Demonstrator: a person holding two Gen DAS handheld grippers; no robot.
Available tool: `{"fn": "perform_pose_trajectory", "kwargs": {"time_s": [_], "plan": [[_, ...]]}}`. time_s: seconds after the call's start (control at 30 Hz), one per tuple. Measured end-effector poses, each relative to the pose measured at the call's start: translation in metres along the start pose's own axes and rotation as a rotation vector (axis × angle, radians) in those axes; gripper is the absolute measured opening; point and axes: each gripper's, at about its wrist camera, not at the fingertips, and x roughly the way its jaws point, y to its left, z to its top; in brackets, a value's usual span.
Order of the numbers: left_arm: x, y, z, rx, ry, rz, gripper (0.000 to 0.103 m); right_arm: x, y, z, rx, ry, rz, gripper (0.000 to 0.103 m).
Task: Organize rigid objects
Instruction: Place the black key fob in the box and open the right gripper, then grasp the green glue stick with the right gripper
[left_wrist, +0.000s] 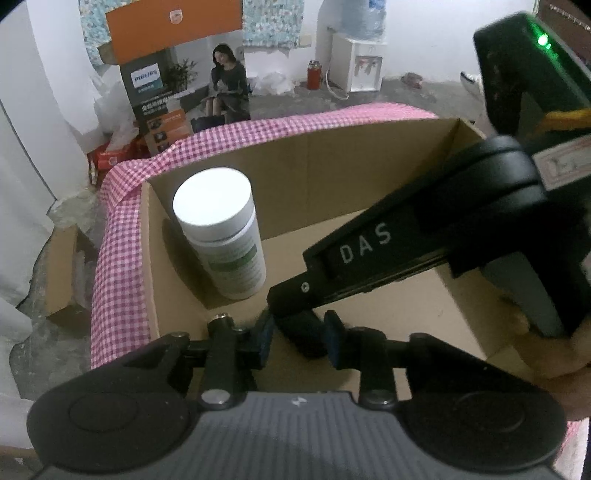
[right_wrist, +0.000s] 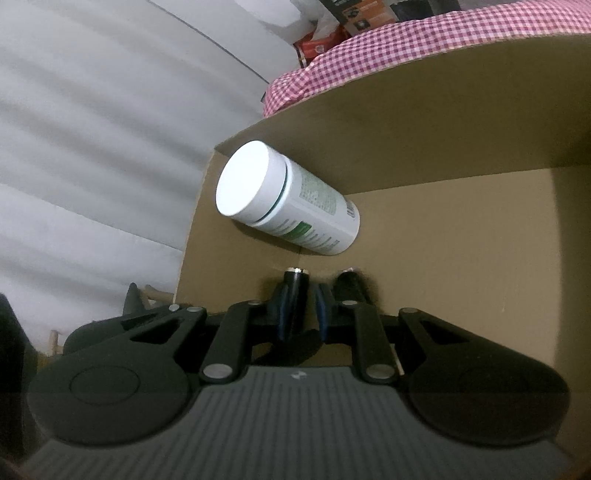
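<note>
Left gripper: narrow gap, blue pads standing just off a dark block between them, not pressing on it; angled down into the box.
Dark block: black, right at the tip of the other tool; impossible to say whether a separate item or part of that tool.
Right gripper: all but closed; pads close together with something dark in the slit, too murky to name; reaches into the same box from the right.
Writing on the tool: "DAS" in pale capitals along the right gripper's finger; a green light on its body.
Cardboard box: open-topped, plain brown walls and floor, mostly bare inside.
White bottle: upright in the far left corner of the box, close to both walls; flat white cap, green-and-white label, print too small to read.
Step in hand: judged as placing inside the box, both tools low over the floor near the bottle.
Next move: likely calls for lifting the left gripper clear without brushing the bottle, then fetching another rigid item; free floor lies to the right of the bottle.
Risk: a sideways nudge could tip the tall bottle.
Gingham cloth: pink and white checks, running along the box's left and far rim.
Printed carton: beyond the box, "PHILIPS" reading mirrored; smaller lines below illegible.
Water dispenser: against the back wall, a red flask beside it on the floor.
</note>
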Motion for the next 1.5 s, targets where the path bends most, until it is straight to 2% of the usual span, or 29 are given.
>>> {"fn": "perform_pose_trajectory", "kwargs": {"time_s": [0.13, 0.27, 0.43, 0.6, 0.73, 0.9, 1.0, 1.13, 1.3, 1.5], "plan": [[-0.016, -0.004, -0.002, 0.014, -0.063, 0.013, 0.050, -0.006, -0.001, -0.002, -0.008, -0.016, 0.018, 0.016], [-0.040, -0.010, -0.008, 0.027, -0.125, 0.001, 0.058, -0.034, 0.006, -0.006, -0.052, -0.064, 0.039, 0.018], [-0.073, -0.025, -0.021, 0.041, -0.194, -0.041, 0.069, -0.083, 0.018, -0.027, -0.137, -0.159, 0.059, 0.027], [-0.099, -0.048, -0.043, 0.064, -0.257, -0.071, 0.076, -0.151, 0.012, -0.068, -0.187, -0.264, 0.090, 0.037], [-0.108, -0.072, -0.066, 0.091, -0.258, -0.122, 0.076, -0.193, -0.006, -0.105, -0.201, -0.340, 0.080, 0.041], [-0.107, -0.112, -0.089, 0.138, -0.249, -0.209, 0.076, -0.228, -0.043, -0.166, -0.165, -0.418, 0.016, 0.041], [-0.101, -0.137, -0.098, 0.179, -0.249, -0.266, 0.076, -0.229, -0.072, -0.196, -0.102, -0.428, -0.020, 0.041], [-0.084, -0.171, -0.106, 0.237, -0.210, -0.327, 0.076, -0.227, -0.108, -0.227, -0.013, -0.420, -0.057, 0.041], [-0.053, -0.204, -0.110, 0.284, -0.163, -0.349, 0.075, -0.219, -0.133, -0.247, 0.040, -0.417, -0.092, 0.041], [-0.021, -0.224, -0.112, 0.264, -0.111, -0.361, 0.064, -0.215, -0.148, -0.244, 0.050, -0.416, -0.119, 0.041]]}}
